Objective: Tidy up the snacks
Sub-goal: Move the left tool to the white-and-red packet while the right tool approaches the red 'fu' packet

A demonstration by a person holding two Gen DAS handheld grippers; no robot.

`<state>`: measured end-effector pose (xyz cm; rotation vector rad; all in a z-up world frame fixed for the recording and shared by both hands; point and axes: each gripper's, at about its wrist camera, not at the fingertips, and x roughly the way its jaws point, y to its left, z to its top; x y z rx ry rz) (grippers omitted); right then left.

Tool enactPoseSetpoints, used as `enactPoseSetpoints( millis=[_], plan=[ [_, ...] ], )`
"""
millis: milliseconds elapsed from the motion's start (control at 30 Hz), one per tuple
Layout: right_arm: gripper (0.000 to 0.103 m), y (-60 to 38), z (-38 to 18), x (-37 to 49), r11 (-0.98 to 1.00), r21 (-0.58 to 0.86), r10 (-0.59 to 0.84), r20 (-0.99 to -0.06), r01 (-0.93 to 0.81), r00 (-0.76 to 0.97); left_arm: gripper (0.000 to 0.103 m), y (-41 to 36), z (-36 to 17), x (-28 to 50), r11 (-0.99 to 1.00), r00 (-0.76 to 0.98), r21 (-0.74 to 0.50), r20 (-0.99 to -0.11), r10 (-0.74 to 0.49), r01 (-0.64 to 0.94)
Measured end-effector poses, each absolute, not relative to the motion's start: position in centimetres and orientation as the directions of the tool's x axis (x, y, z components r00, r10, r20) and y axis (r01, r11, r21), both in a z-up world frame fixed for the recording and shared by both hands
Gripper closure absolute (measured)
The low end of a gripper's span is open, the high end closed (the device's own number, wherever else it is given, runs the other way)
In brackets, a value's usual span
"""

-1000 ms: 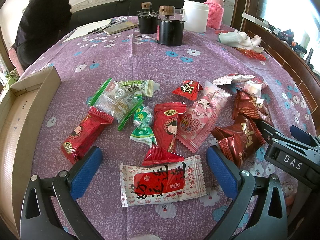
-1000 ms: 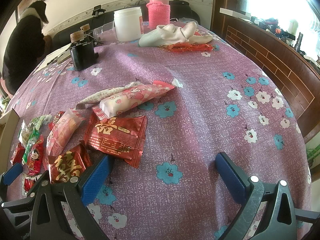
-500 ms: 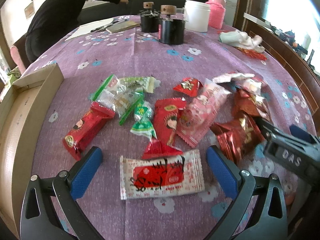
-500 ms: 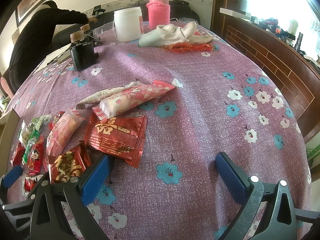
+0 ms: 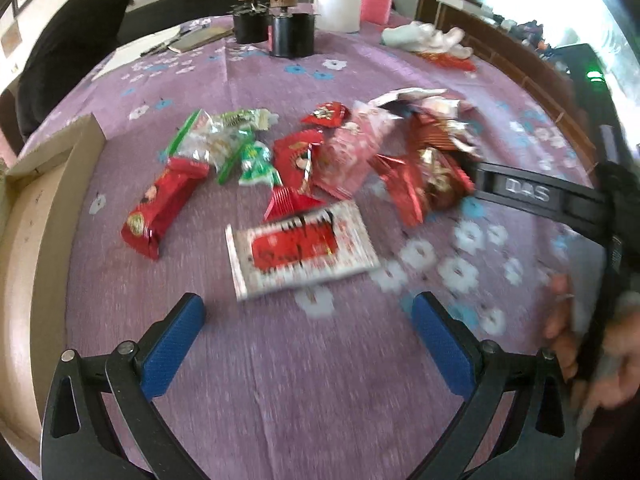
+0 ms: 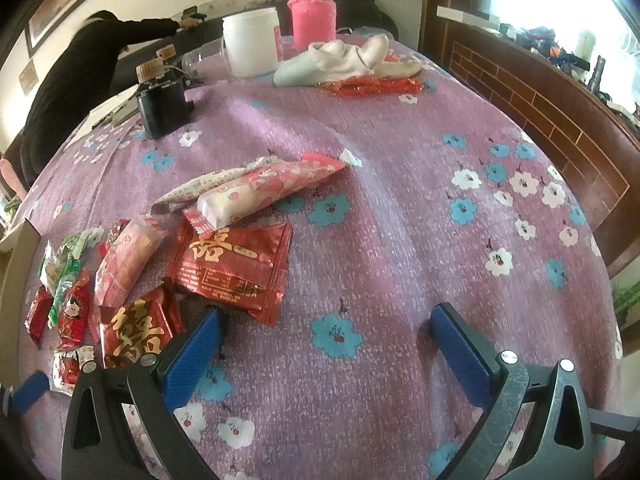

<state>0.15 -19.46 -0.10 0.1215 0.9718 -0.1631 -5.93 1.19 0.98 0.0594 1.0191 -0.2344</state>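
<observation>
Several snack packets lie in a loose heap on the purple flowered tablecloth (image 5: 320, 380). In the left wrist view a white-and-red packet (image 5: 300, 250) lies nearest, a red bar (image 5: 160, 208) to its left, green packets (image 5: 224, 140) behind. My left gripper (image 5: 308, 324) is open and empty, hovering short of the white-and-red packet. In the right wrist view a dark red foil packet (image 6: 236, 268) and a pink packet (image 6: 264, 192) lie ahead on the left. My right gripper (image 6: 326, 340) is open and empty, its left finger beside the foil packet.
A cardboard box (image 5: 36, 216) stands at the table's left edge. Black jars (image 5: 290, 32), a white tub (image 6: 250, 42), a pink flask (image 6: 314, 12) and white cloth (image 6: 348, 60) stand at the far side. A person in black (image 6: 80, 80) leans at the back left.
My left gripper has pulled back and up, so the snack heap sits farther ahead and the view is blurred. The right gripper has not moved. The person behind has stretched out an arm.
</observation>
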Motion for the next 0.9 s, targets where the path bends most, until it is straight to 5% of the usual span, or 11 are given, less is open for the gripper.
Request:
enactPoseSetpoints(
  millis=[133, 367, 533, 667, 800, 900],
  plan=[
    [0.0, -19.3, 0.0, 0.1, 0.982, 0.023, -0.083, -0.843, 0.189, 0.532, 0.0, 4.1, 3.8, -8.2, 0.969, 0.595, -0.155, -0.767, -0.241, 0.193],
    [0.001, -18.3, 0.4, -0.8, 0.978, -0.037, -0.14, -0.85, 0.207, 0.509, 0.0, 12.9, 10.0, -10.8, 0.986, 0.757, -0.161, -0.639, -0.136, 0.042],
    [0.001, -15.6, 4.5, -3.9, 0.979, -0.12, -0.197, -0.736, 0.163, 0.647, 0.0, 18.4, 13.2, -12.5, 0.977, 0.849, -0.204, -0.525, -0.061, -0.056],
    [0.0, -13.7, 9.2, -7.5, 0.993, -0.072, -0.119, -0.535, 0.095, 0.837, 0.0, 20.3, 13.4, -12.3, 0.963, 0.857, -0.264, -0.507, -0.089, -0.056],
    [0.002, -12.5, 8.1, -5.7, 0.999, -0.014, 0.014, -0.677, -0.032, 0.735, 0.0, 19.7, 12.0, -11.8, 0.956, 0.814, -0.294, -0.553, -0.178, 0.009],
    [0.016, -13.3, 6.2, -5.1, 0.988, 0.144, 0.148, -0.737, -0.061, 0.659, 0.0, 18.3, 11.0, -11.5, 0.956, 0.78, -0.282, -0.581, -0.232, 0.075]
  ],
)
